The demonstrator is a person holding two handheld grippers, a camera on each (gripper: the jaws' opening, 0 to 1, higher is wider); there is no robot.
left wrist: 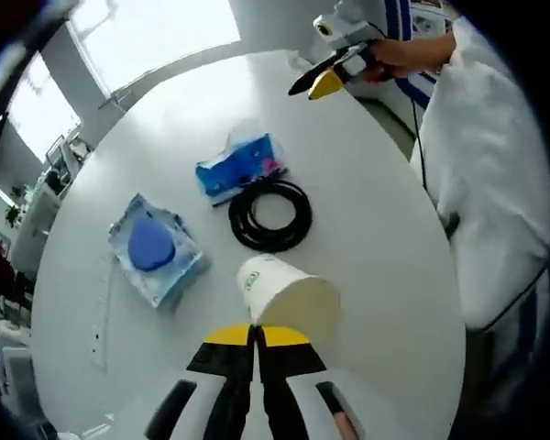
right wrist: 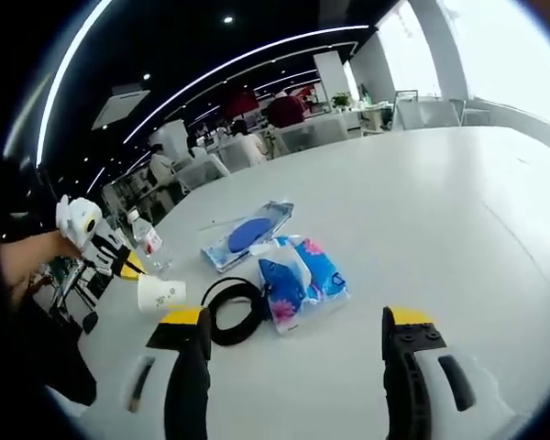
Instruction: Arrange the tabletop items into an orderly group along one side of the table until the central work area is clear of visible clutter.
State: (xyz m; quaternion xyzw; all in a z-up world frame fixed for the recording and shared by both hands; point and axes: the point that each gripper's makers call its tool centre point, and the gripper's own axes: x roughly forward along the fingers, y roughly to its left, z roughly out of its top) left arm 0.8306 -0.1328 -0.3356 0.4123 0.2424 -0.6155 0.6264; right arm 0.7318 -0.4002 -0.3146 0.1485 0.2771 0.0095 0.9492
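Round white table [left wrist: 367, 238] seen from above in the left gripper view, bearing four items grouped near its middle. Left gripper [left wrist: 255, 335] at the bottom edge, yellow-tipped jaws pressed together with nothing between them, tips just short of a white paper cup [left wrist: 284, 291] lying on its side. Beyond the cup, a coiled black cable [left wrist: 270, 215], and touching the coil's far side, a blue tissue pack [left wrist: 241, 167]. Off to the left, apart from the coil, a clear packet holding a blue disc [left wrist: 154, 247]. Right gripper [left wrist: 328, 81] at top, held in a hand [left wrist: 412, 53] over the table's far edge; jaw state there hard to judge.

In the right gripper view, right gripper [right wrist: 298, 328] with jaws spread wide, empty, hovering above the table surface. Same items ahead: tissue pack [right wrist: 298, 280] nearest, cable [right wrist: 231, 310] beside it, packet [right wrist: 247, 235] behind, cup [right wrist: 160, 293] at left. Possibly a small clear bottle [right wrist: 148, 244] behind the cup.
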